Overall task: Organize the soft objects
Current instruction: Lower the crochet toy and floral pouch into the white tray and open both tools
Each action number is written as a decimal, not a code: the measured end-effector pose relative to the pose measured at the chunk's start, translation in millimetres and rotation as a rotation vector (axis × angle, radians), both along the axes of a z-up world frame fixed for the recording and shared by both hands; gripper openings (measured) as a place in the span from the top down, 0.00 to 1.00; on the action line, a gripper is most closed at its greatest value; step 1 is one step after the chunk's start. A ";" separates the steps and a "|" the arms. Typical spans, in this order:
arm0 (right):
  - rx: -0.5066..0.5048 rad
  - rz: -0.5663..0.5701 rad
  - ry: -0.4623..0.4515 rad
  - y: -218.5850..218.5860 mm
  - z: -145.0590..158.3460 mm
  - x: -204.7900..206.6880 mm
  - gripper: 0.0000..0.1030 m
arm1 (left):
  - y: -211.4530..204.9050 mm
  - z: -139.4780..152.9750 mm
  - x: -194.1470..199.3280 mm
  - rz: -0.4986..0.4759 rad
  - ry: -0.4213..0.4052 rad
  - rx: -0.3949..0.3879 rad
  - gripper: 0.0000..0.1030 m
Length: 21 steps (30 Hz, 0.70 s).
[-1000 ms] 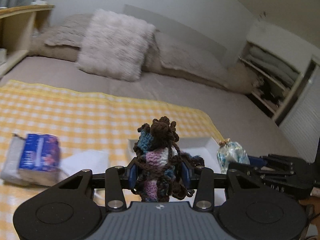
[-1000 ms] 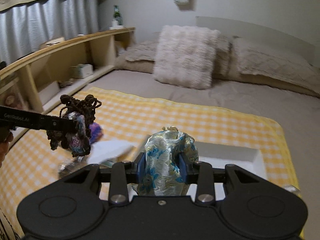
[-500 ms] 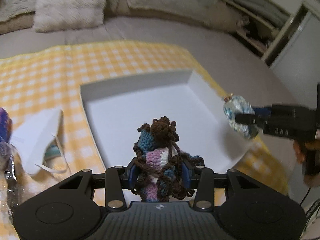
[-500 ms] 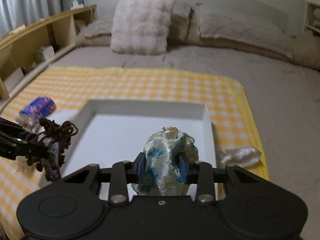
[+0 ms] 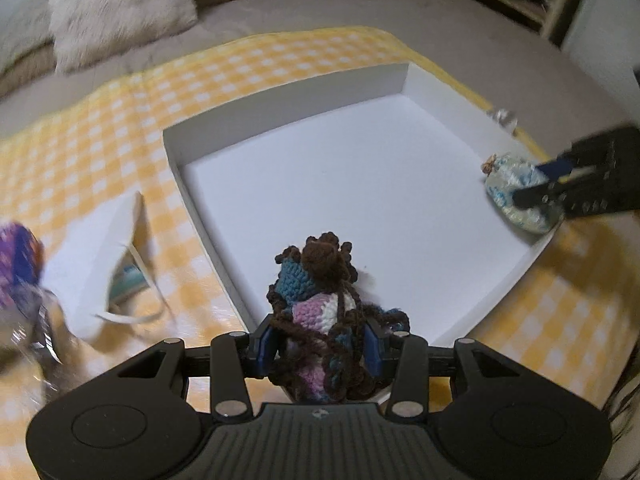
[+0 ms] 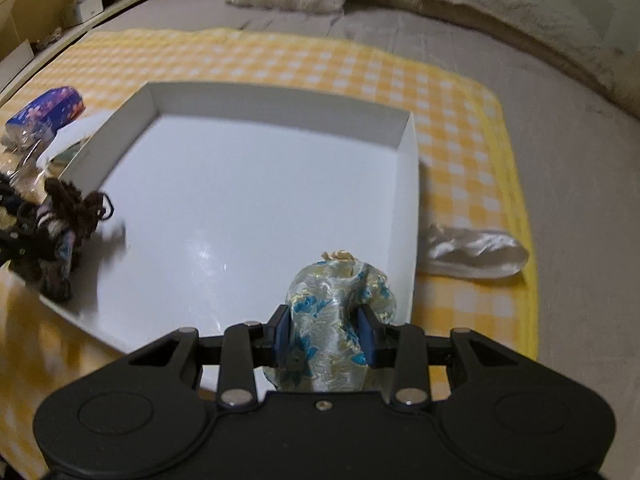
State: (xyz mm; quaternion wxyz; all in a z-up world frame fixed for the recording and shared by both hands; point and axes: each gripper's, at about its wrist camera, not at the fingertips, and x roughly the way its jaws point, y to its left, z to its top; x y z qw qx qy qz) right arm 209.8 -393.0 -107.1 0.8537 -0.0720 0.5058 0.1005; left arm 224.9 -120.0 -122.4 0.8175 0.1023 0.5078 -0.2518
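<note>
Grippers are now hanging over the white box [image 6: 408, 184] instead of facing the pillows; I am gripping a crochet pouch [image 5: 320, 312] in the left gripper [image 5: 316, 344] and a floral pouch [image 6: 336, 320] in the right gripper [image 6: 325, 330], so dropping both in is looking imminent.

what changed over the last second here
Both grippers came down and tilted toward the white box, from bed-level views to looking into it. The left gripper brought the crochet toy over the near edge; the right gripper carried the floral pouch over its own edge. Both grips stayed shut; nothing released.
</note>
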 end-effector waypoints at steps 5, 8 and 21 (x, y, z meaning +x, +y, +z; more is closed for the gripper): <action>-0.017 0.041 0.033 11.9 -2.0 -5.6 0.63 | -2.4 -0.2 -4.0 -0.034 -0.027 0.068 0.56; -0.021 0.040 0.028 12.0 -2.1 -5.7 0.63 | -1.2 -0.1 -2.2 -0.034 -0.014 0.058 0.53; -0.002 -0.038 -0.020 3.3 16.5 -9.6 0.33 | -5.4 24.8 -9.6 -0.017 -0.053 -0.005 0.21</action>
